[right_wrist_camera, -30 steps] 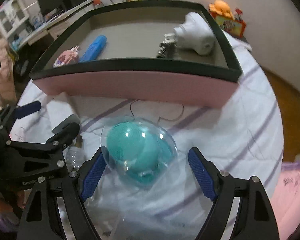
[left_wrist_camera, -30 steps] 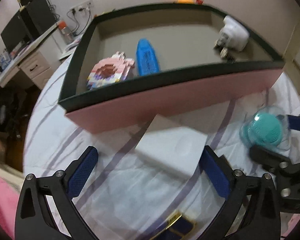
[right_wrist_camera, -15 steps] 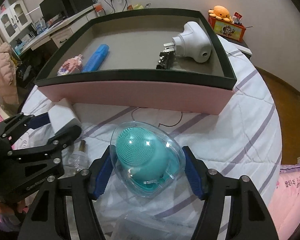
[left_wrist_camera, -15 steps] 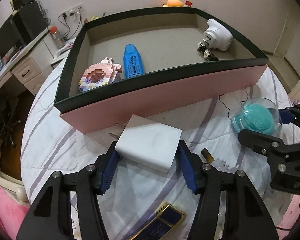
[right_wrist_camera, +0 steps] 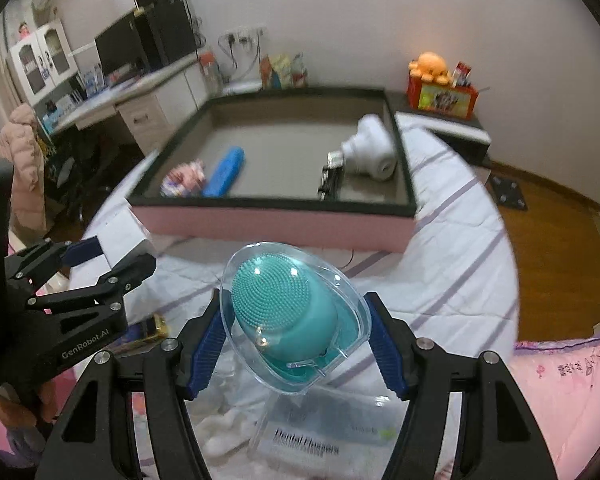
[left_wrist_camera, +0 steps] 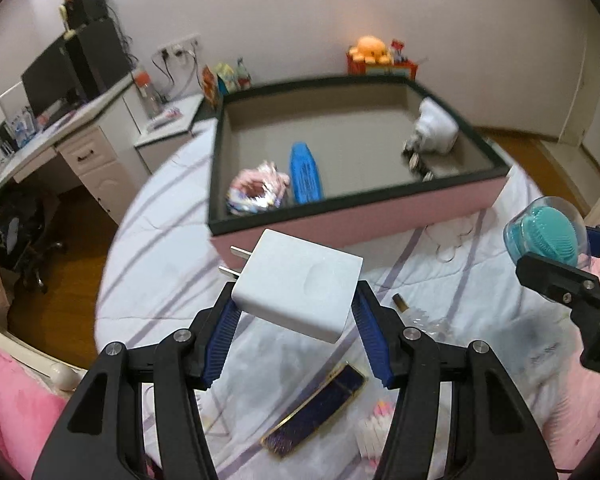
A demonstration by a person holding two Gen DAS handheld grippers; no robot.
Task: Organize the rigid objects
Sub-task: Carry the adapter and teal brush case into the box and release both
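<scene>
My left gripper (left_wrist_camera: 296, 328) is shut on a white plug charger (left_wrist_camera: 296, 286), held up above the bed with its two prongs pointing left. My right gripper (right_wrist_camera: 294, 340) is shut on a teal face brush in a clear shell (right_wrist_camera: 288, 312), also lifted off the quilt; it shows at the right edge of the left wrist view as the teal brush (left_wrist_camera: 548, 236). Ahead lies the pink box with a dark rim (left_wrist_camera: 380, 216), also seen in the right wrist view (right_wrist_camera: 276, 226). Inside it are a blue highlighter (left_wrist_camera: 306, 172), a pink block toy (left_wrist_camera: 256, 192) and a white device (left_wrist_camera: 436, 130).
On the striped white quilt (left_wrist_camera: 160, 280) below lie a dark blue and gold case (left_wrist_camera: 316, 412), cotton swabs (left_wrist_camera: 374, 432), a small clear bottle (left_wrist_camera: 420, 316) and a dental flosser pack (right_wrist_camera: 324, 428). A desk with drawers (left_wrist_camera: 80, 152) stands at left; wooden floor lies beyond the bed.
Both grippers went from open around their objects to shut on them. Then both rose, lifting the charger and the teal brush off the quilt; the box now looks farther off.
</scene>
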